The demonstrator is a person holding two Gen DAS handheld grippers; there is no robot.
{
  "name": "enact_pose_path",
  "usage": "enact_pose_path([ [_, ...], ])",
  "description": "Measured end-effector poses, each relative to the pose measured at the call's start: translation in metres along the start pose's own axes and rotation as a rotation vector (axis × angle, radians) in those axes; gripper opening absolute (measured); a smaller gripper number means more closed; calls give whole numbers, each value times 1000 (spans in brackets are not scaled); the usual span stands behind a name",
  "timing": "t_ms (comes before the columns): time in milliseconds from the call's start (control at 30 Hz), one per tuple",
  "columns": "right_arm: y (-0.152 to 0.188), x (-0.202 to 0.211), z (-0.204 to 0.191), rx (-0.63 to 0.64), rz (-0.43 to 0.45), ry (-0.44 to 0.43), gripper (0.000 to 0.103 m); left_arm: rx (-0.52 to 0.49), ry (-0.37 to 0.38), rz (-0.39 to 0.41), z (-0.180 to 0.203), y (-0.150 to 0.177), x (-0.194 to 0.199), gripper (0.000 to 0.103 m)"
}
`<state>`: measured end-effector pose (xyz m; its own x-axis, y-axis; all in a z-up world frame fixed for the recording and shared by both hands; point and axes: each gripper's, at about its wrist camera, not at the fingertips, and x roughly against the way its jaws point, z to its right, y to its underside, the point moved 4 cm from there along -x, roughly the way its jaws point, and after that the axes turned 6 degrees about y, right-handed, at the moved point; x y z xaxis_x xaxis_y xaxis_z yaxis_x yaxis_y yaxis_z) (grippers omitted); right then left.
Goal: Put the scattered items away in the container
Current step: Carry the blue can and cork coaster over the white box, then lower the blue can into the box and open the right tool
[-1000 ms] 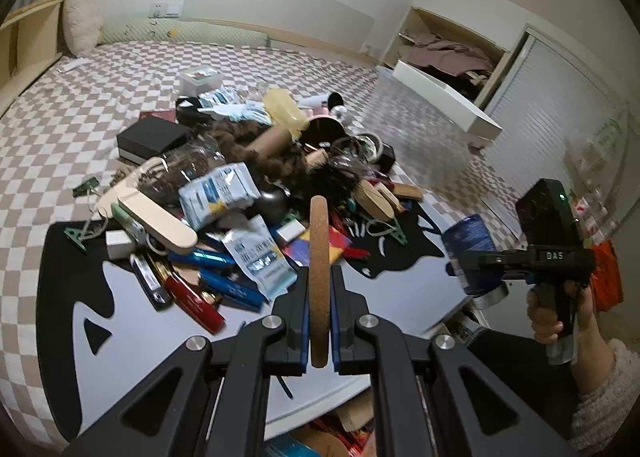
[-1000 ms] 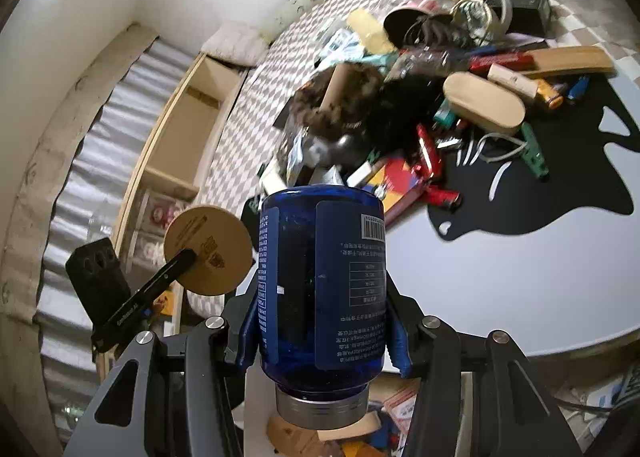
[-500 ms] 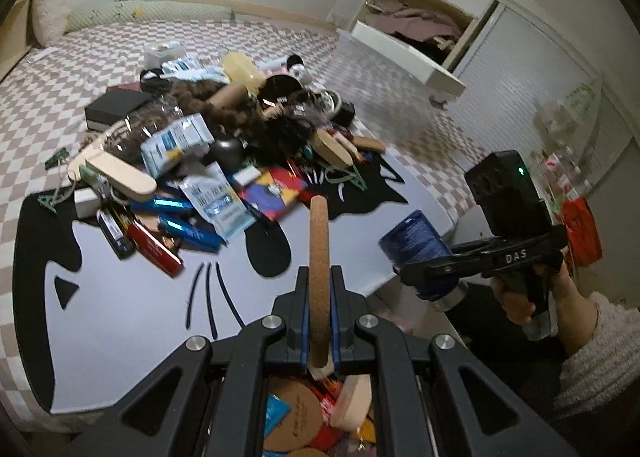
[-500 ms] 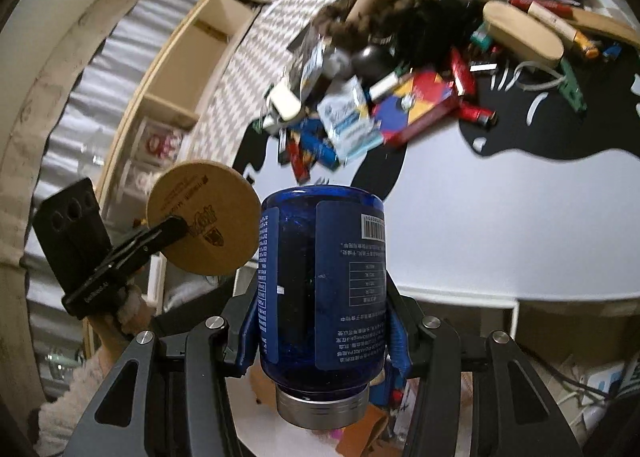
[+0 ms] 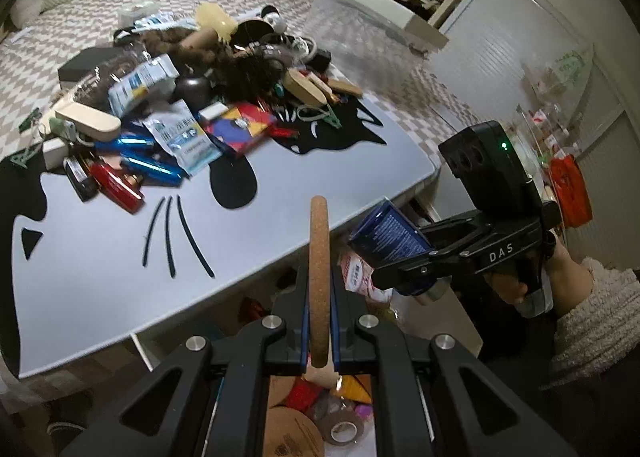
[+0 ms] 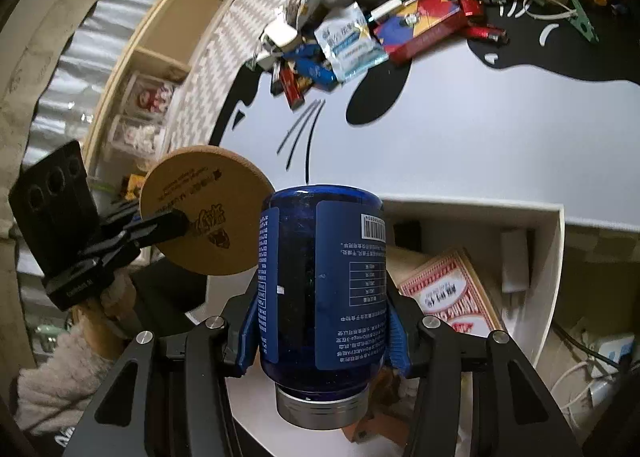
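Checkered bedspread [image 5: 248, 5] beneath cat-print mat [image 5: 100, 257].

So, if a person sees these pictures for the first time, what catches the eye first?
First, the blue bottle, held upside down in the right gripper, fills the right wrist view. Beside it, the left gripper pinches a round cork coaster on edge. Behind both, a heap of clutter covers the table.

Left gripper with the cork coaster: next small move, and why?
Probably lower and open. The left gripper pinches the cork coaster on edge, already past the table edge and above the box holding another coaster and a tape roll.
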<state>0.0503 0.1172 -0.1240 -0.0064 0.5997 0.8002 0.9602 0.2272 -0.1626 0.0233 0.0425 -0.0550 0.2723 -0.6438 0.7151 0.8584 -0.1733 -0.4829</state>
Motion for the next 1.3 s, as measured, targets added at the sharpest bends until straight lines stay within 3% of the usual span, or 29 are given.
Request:
enact_pose_path([
  [167, 14, -7, 0, 23, -29, 24, 53, -32, 26, -53, 13, 12, -11, 8],
  [533, 38, -26, 8, 119, -118, 162, 53, -75, 80, -206, 32, 44, -36, 8],
  [767, 49, -27, -5, 254, -150, 218, 53, -113, 103, -255, 39, 55, -38, 8],
  [1000, 60, -33, -5, 319, -191, 249, 53, -109, 139, -326, 40, 69, -46, 8],
  [1300, 66, -36, -4, 379, -218, 299, 53, -182, 202, -426, 59, 91, -55, 8],
])
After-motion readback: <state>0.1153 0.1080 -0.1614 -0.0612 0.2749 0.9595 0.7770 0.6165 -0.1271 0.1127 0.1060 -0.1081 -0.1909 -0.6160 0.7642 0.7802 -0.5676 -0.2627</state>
